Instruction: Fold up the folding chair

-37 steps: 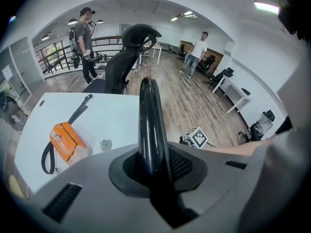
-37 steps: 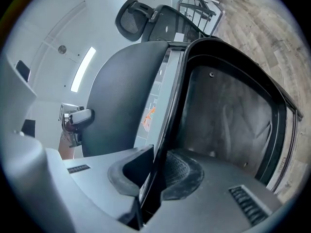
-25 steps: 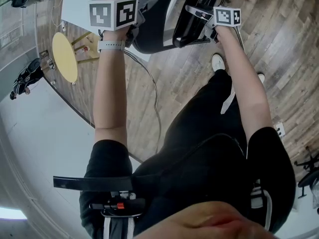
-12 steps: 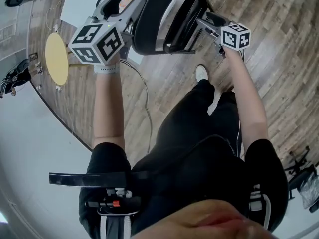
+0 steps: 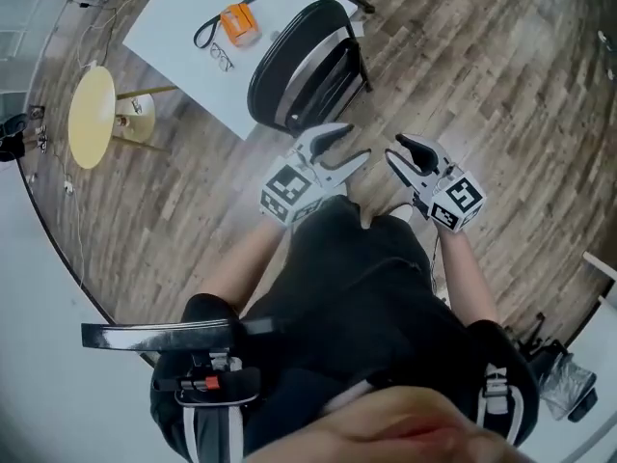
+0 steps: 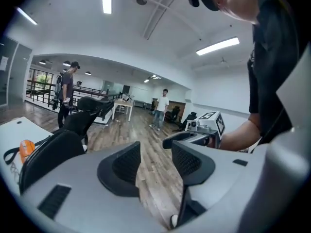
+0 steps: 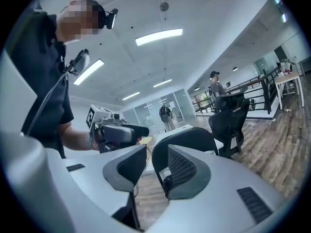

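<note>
The black folding chair (image 5: 307, 64) stands folded flat and upright against the white table's edge; it also shows in the left gripper view as the chair (image 6: 48, 150) and in the right gripper view as the chair (image 7: 187, 134). My left gripper (image 5: 347, 146) and right gripper (image 5: 398, 152) hover side by side in front of my body, well short of the chair and touching nothing. Both have just been closing a little, but their jaws still stand apart with only floor between them. Each gripper sees the other: the right gripper (image 6: 194, 137), the left gripper (image 7: 120, 130).
A white table (image 5: 174, 13) carries an orange tape measure (image 5: 237, 23), glasses (image 5: 220, 58) and a black strap. A round yellow stool (image 5: 92, 116) stands to its left. Black office chairs (image 7: 233, 114) and distant people (image 6: 159, 108) stand on the wood floor.
Both grippers have come off the chair and drawn back toward my body. The chair now stands by itself, folded, at the table.
</note>
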Available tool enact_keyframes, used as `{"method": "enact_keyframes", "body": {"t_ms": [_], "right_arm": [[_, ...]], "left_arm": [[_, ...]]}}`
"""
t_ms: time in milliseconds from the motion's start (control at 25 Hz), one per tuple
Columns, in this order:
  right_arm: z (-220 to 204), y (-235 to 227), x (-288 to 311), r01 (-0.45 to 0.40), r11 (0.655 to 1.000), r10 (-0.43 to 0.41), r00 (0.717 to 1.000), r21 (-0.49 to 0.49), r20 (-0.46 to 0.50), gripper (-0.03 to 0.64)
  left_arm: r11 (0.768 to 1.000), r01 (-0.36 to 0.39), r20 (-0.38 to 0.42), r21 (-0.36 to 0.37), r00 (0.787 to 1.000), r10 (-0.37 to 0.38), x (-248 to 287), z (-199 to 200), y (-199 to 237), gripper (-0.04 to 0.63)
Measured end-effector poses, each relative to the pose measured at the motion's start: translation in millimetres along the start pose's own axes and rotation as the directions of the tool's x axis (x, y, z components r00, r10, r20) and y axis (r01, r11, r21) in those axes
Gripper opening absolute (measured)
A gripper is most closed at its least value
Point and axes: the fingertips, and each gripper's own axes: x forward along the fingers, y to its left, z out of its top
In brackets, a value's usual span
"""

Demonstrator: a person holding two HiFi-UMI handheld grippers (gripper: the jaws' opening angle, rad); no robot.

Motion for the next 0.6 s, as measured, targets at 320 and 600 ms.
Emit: {"method": "enact_keyframes", "body": {"t_ms": [320, 600], "right_arm": [[50.9, 74.9, -50.7, 0.002, 0.994, 0.007, 0.997, -0.109, 0.076, 0.009], [89.4, 91.2, -66.7, 0.016, 0.975, 0.015, 0.991, -0.223, 0.136, 0.009]], "left_arm": [[0.999, 0.033, 0.093, 0.029, 0.995, -0.035, -2.0, 17.3, -87.0, 0.005], [0.999, 0.000, 0.178, 0.034, 0.984, -0.006, -12.6, 44.1, -97.3, 0.005]]}}
